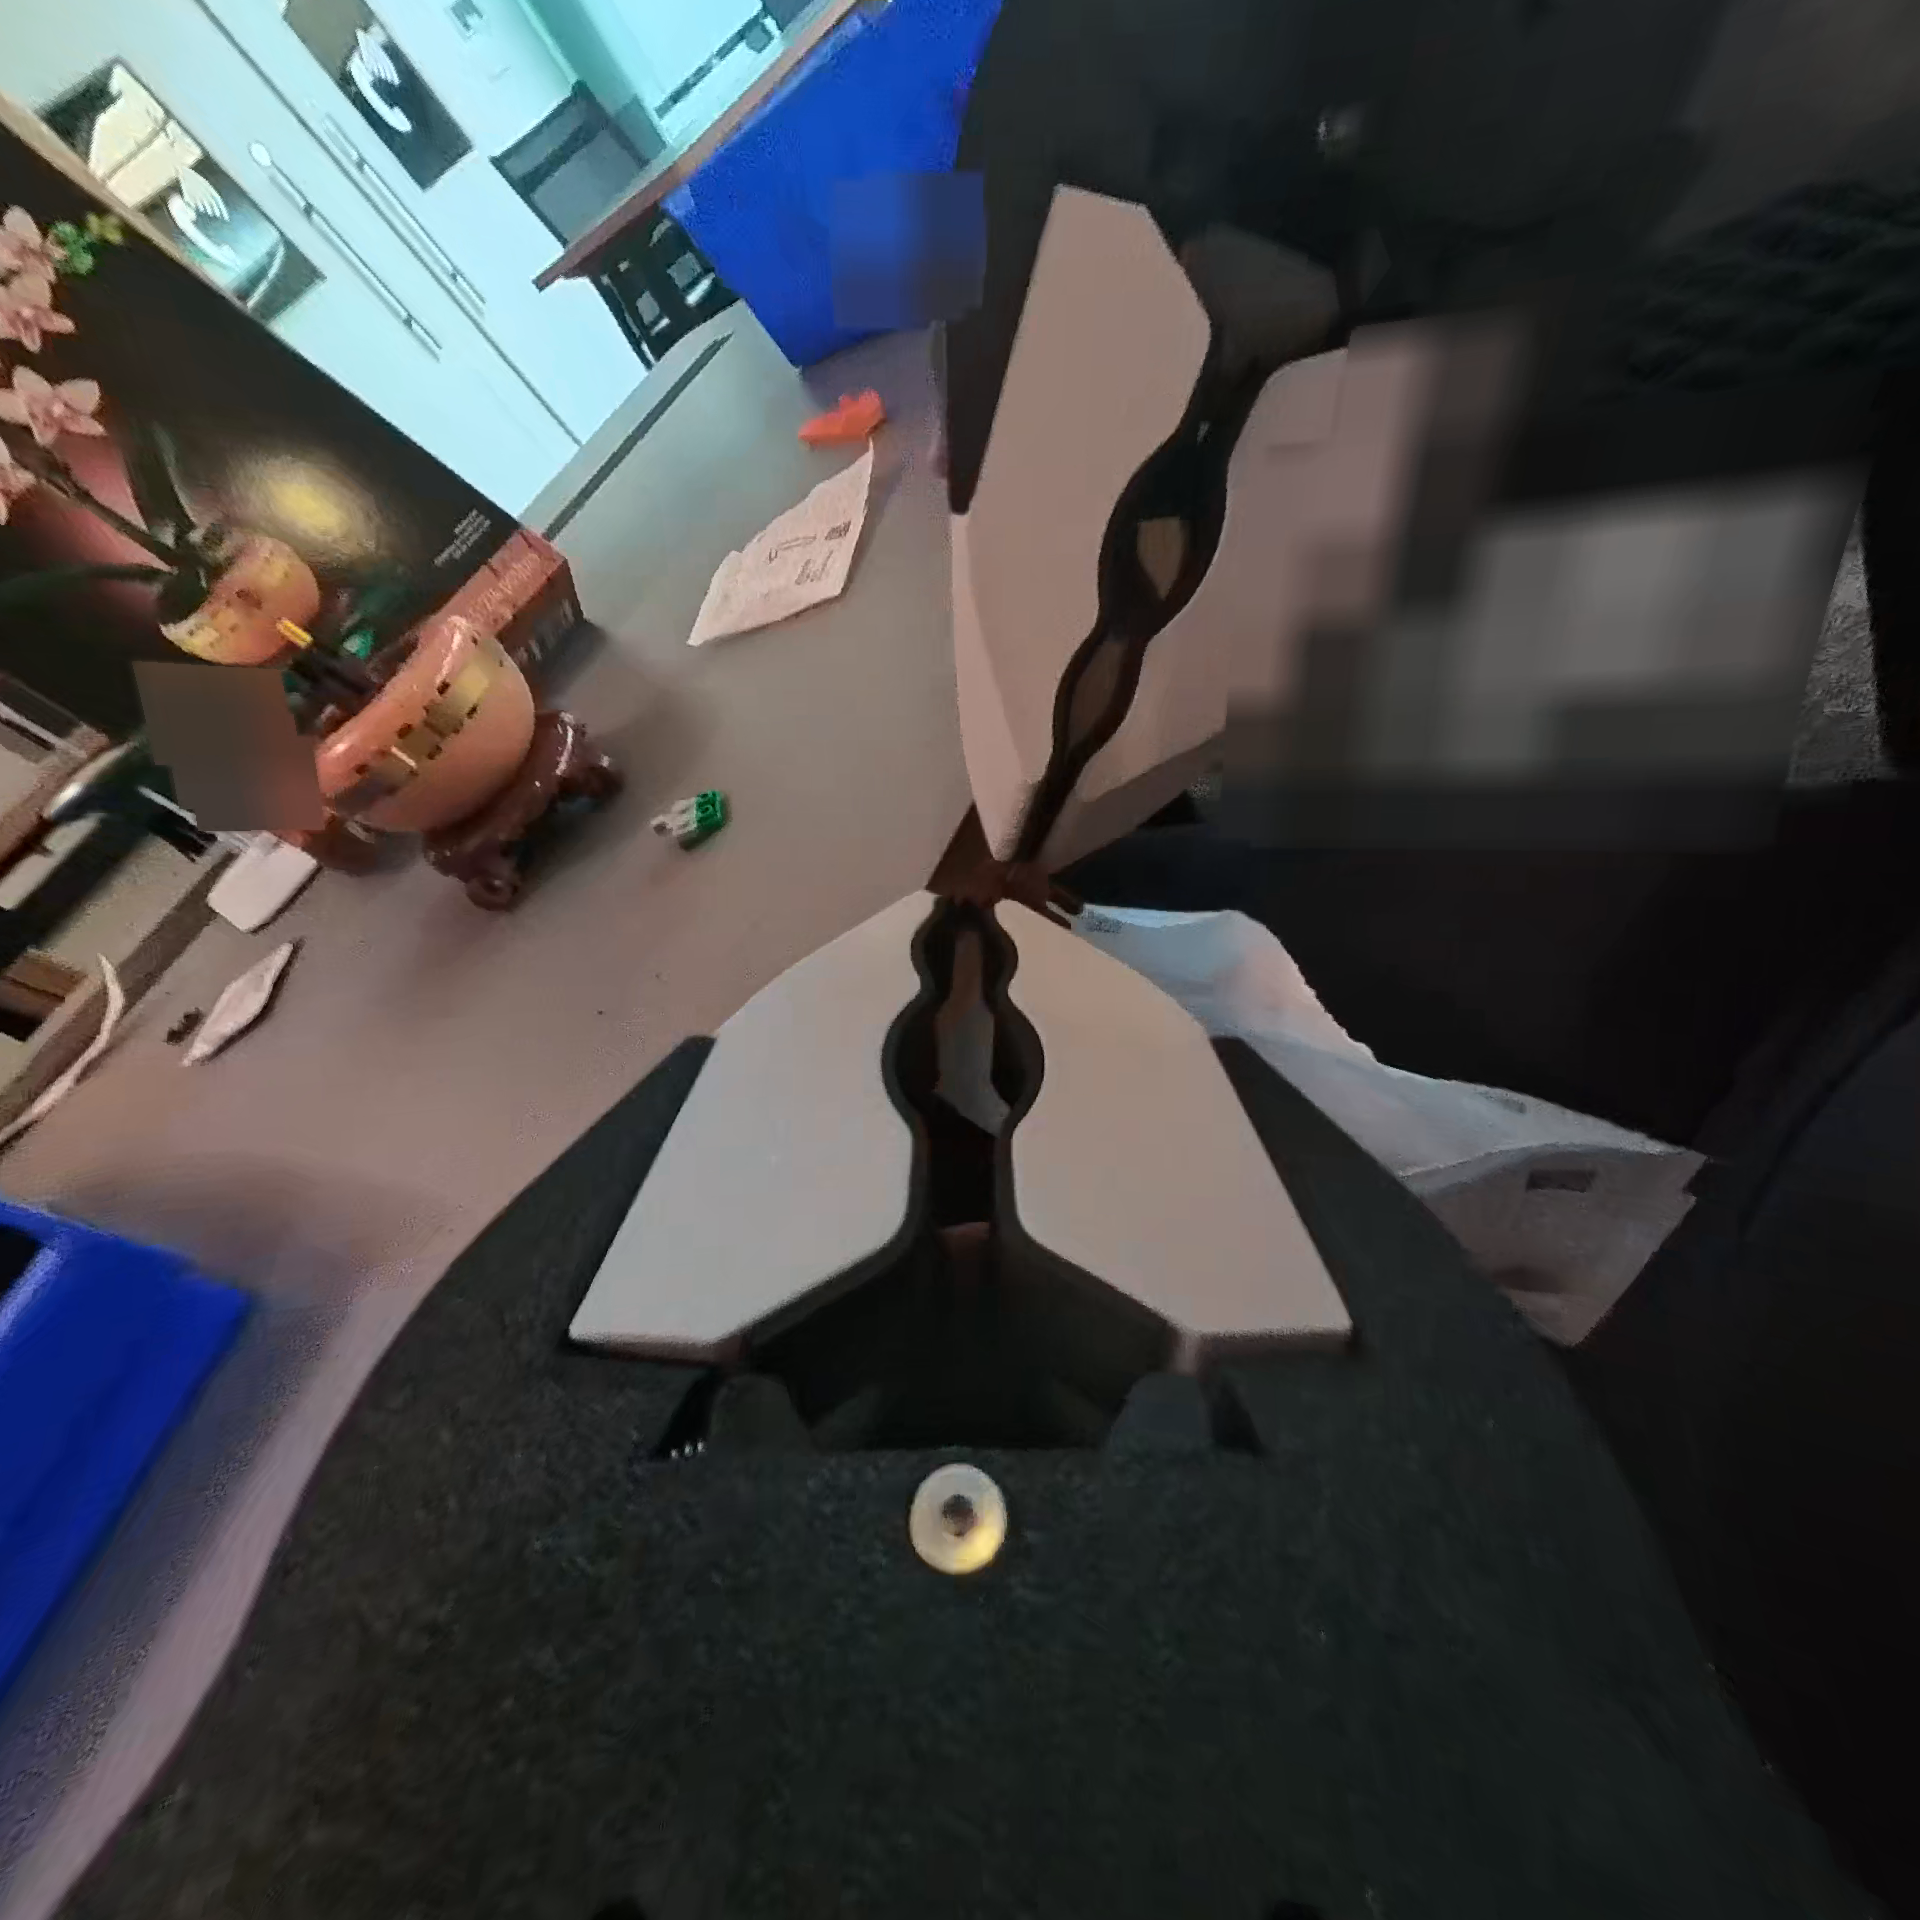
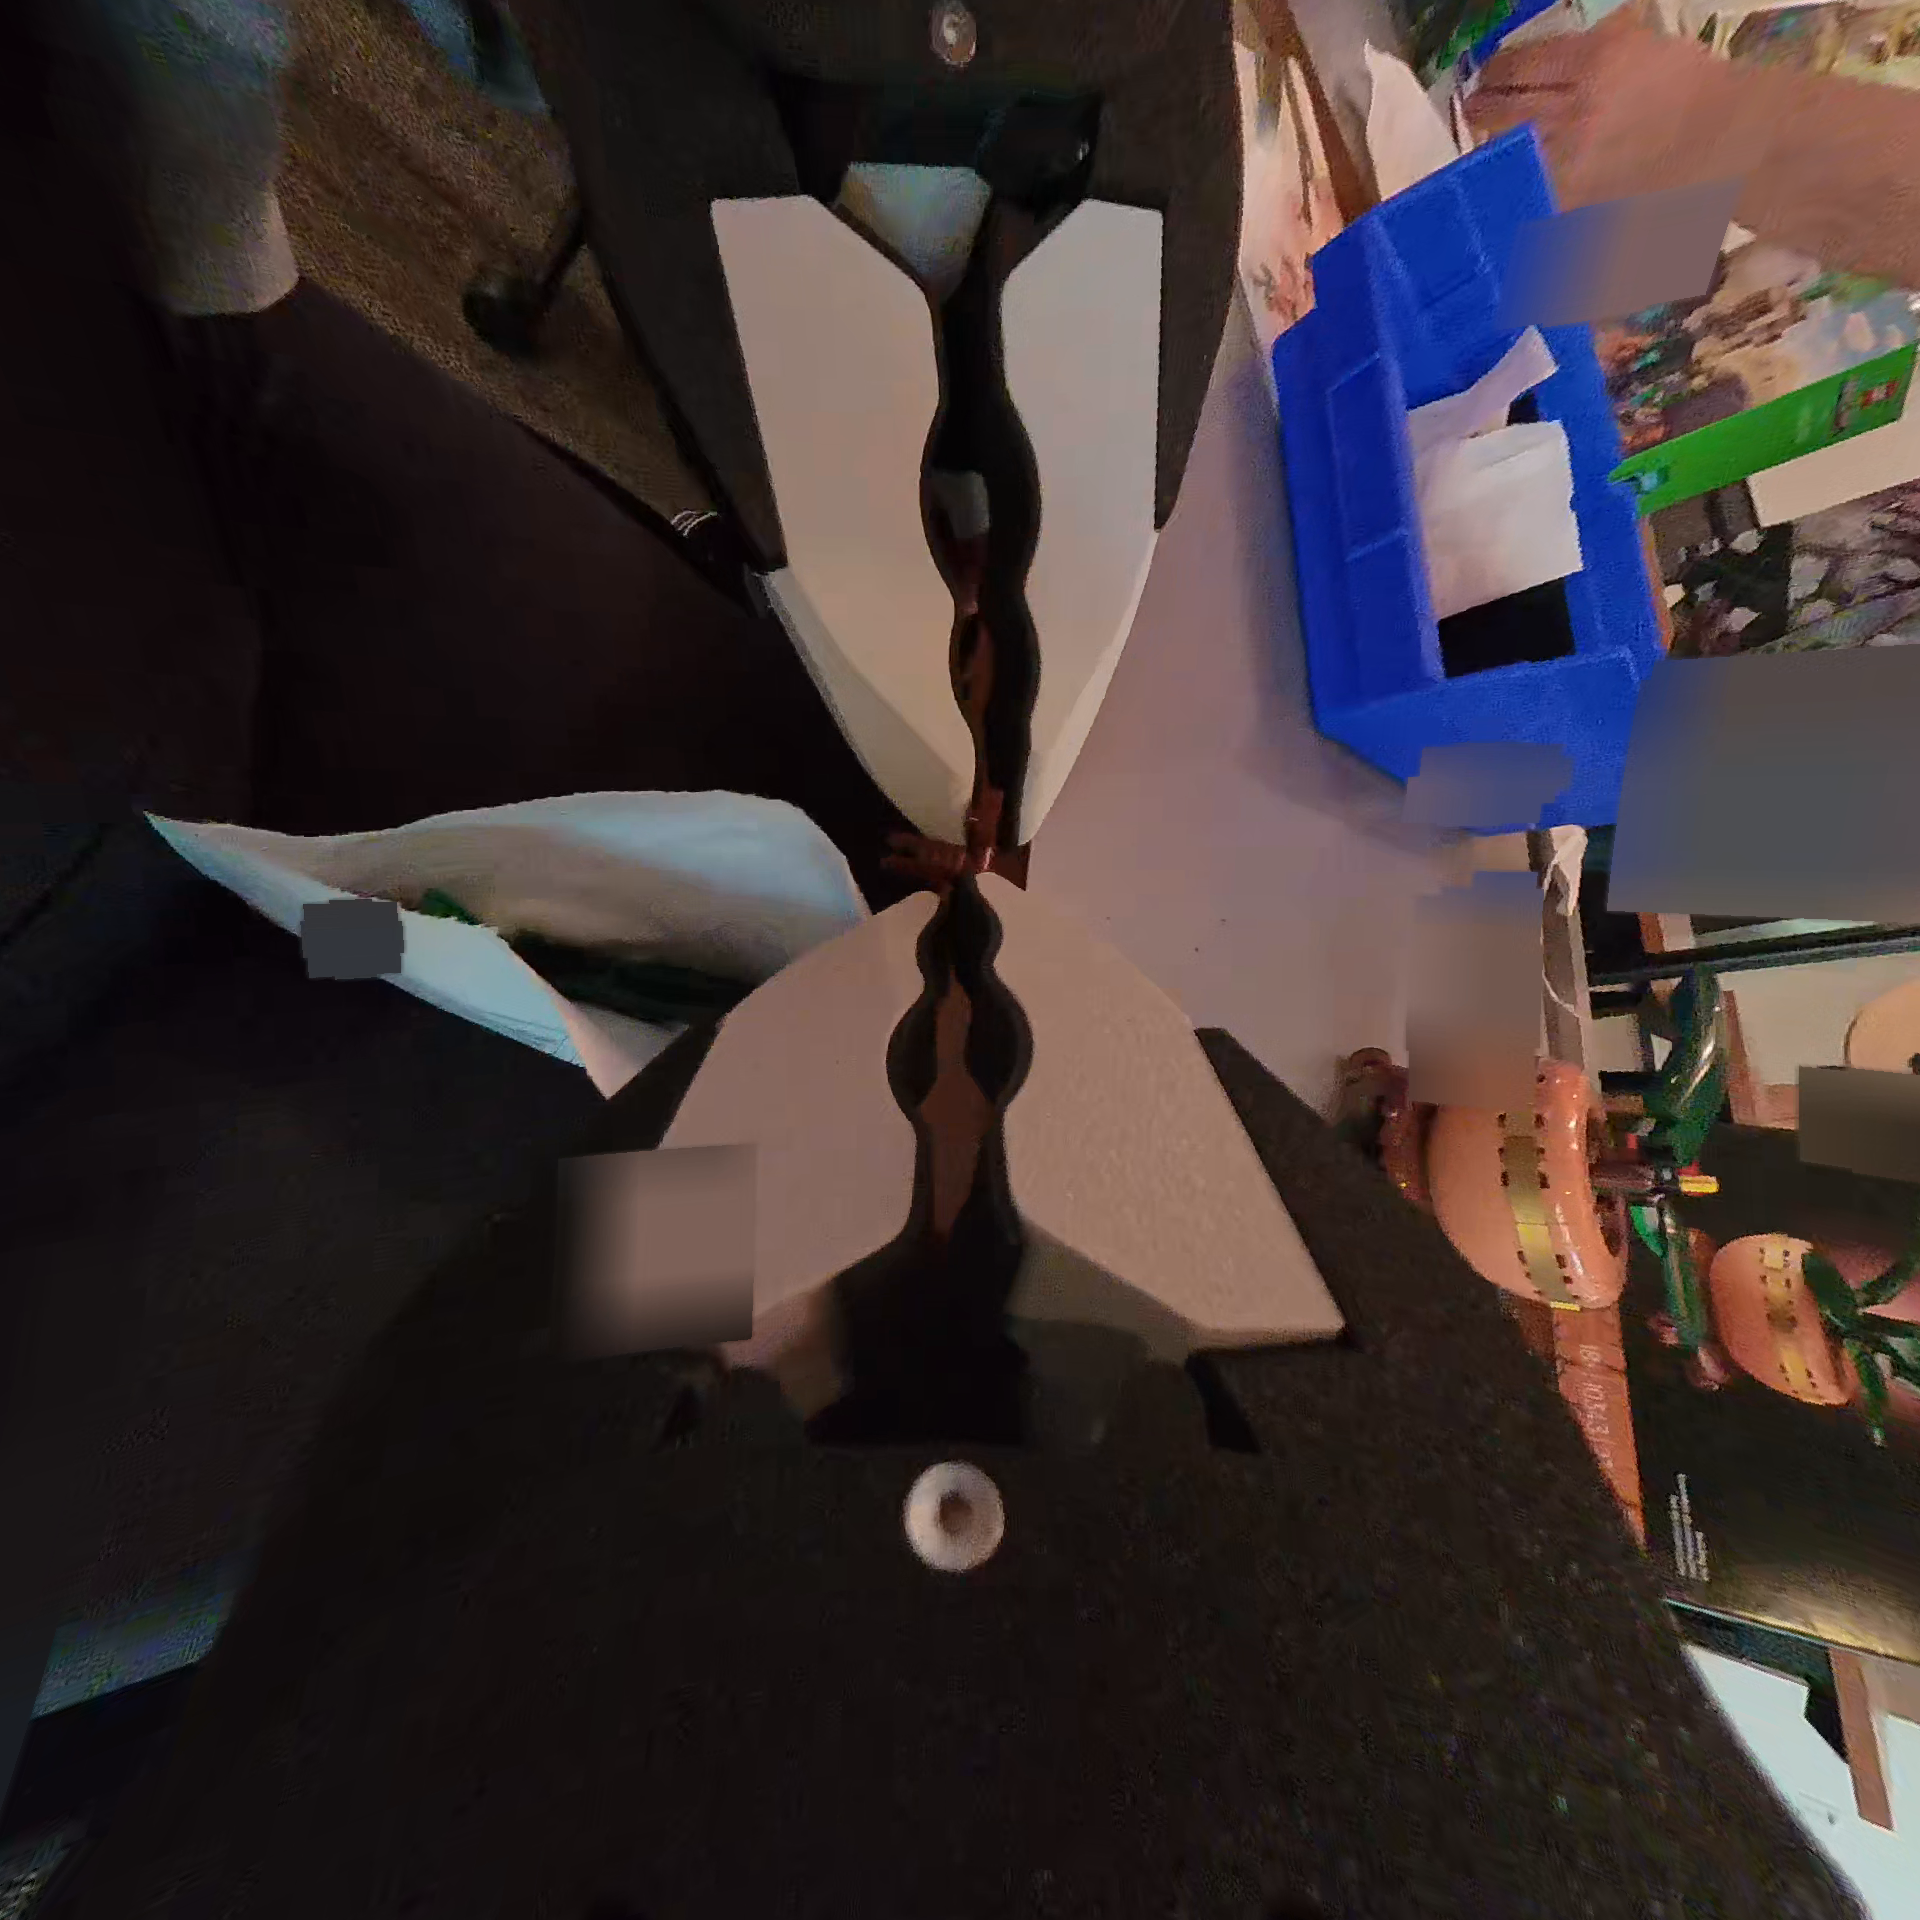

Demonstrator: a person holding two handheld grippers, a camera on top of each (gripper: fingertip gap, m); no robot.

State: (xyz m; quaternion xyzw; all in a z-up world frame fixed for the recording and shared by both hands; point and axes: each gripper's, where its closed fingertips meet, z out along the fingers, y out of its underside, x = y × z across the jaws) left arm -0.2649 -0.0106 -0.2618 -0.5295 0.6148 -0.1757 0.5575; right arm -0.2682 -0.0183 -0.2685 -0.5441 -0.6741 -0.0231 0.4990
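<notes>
In the left wrist view my left gripper (image 1: pixel 971 914) comes up from below and my right gripper (image 1: pixel 1023 847) comes down from above, and they meet tip to tip. A small brown toy-brick piece (image 1: pixel 987 883) sits where the tips meet, above the table's near edge. Both pairs of white fingers are closed on it, each from its own end. The right wrist view shows the same: the right gripper (image 2: pixel 961 896) is below, the left gripper (image 2: pixel 992 821) above, and the brown piece (image 2: pixel 940 857) is pinched between them. How far the piece reaches into each grasp is hidden.
A peach brick-built pot on a brown stand (image 1: pixel 436 717) stands at the left on the grey table (image 1: pixel 727 727), with a dark picture box (image 1: pixel 260 468) behind it. A small green brick (image 1: pixel 698 816), a paper leaflet (image 1: pixel 790 561) and an orange piece (image 1: pixel 842 416) lie about. An open white bag (image 2: pixel 520 883) and a blue bin (image 2: pixel 1382 623) are close by. The small green brick (image 1: pixel 698 816) is about 15 cm from both grippers' fingertips.
</notes>
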